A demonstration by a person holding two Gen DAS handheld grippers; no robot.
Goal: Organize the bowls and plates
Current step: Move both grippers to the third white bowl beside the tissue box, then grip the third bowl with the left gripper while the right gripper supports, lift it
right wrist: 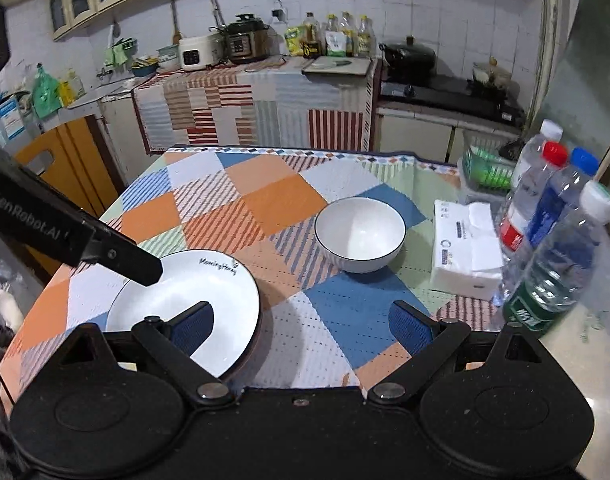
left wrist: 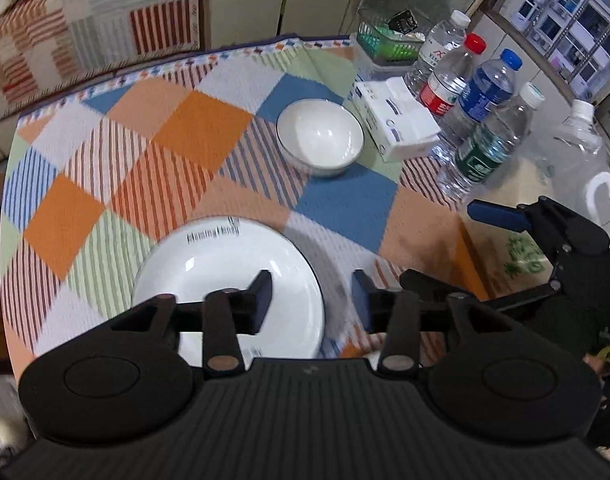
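Note:
A white plate (left wrist: 209, 272) with black lettering lies on the patchwork cloth near the table's front edge; it also shows in the right wrist view (right wrist: 209, 300). A white bowl (left wrist: 320, 136) with a dark rim stands upright further back; the right wrist view shows it too (right wrist: 360, 234). My left gripper (left wrist: 311, 300) is open and empty, its left finger over the plate's right part. My right gripper (right wrist: 301, 324) is open and empty, above the cloth in front of the bowl, its left finger over the plate. The right gripper's finger (left wrist: 497, 216) shows at the right of the left view.
Several water bottles (left wrist: 481, 120) and a tissue pack (left wrist: 397, 120) stand along the table's right side, with a green basket (left wrist: 385, 42) behind. A large clear jug (left wrist: 581, 160) stands at far right. A kitchen counter (right wrist: 265, 96) lies beyond the table.

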